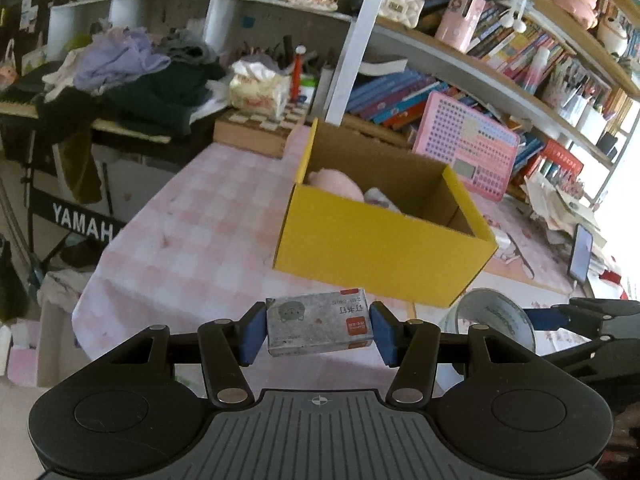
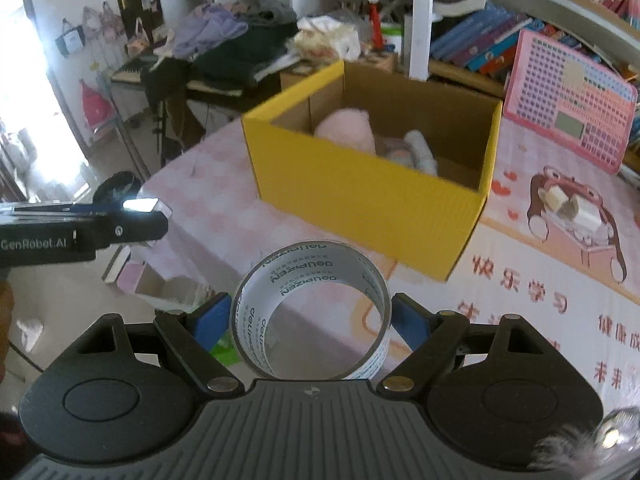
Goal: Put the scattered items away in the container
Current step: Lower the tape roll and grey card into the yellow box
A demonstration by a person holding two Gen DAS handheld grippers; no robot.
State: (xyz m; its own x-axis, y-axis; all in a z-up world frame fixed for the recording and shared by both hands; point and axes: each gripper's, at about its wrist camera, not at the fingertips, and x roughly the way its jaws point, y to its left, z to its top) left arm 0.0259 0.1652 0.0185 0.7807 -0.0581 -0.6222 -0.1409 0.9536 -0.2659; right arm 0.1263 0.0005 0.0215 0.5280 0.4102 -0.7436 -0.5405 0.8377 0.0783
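Note:
A yellow cardboard box [image 1: 376,248] stands open on the pink checked table, with a pink plush toy [image 1: 334,184] and a pale item inside. My left gripper [image 1: 319,326] is shut on a small grey staple box [image 1: 319,322], held in the air short of the yellow box's near wall. In the right wrist view the same yellow box [image 2: 360,196] sits ahead, the plush [image 2: 346,128] within. My right gripper [image 2: 310,316] is shut on a roll of clear tape [image 2: 276,284], lifted above the table in front of the box. The left gripper's body shows at the left edge [image 2: 80,232].
Shelves packed with books [image 1: 400,92] run behind the box. A pink calculator-like board [image 1: 468,148] leans behind it. Clothes [image 1: 136,76] pile on a keyboard stand to the left. A wooden chess box [image 1: 256,128] lies at the table's far end. A phone [image 1: 581,252] stands to the right.

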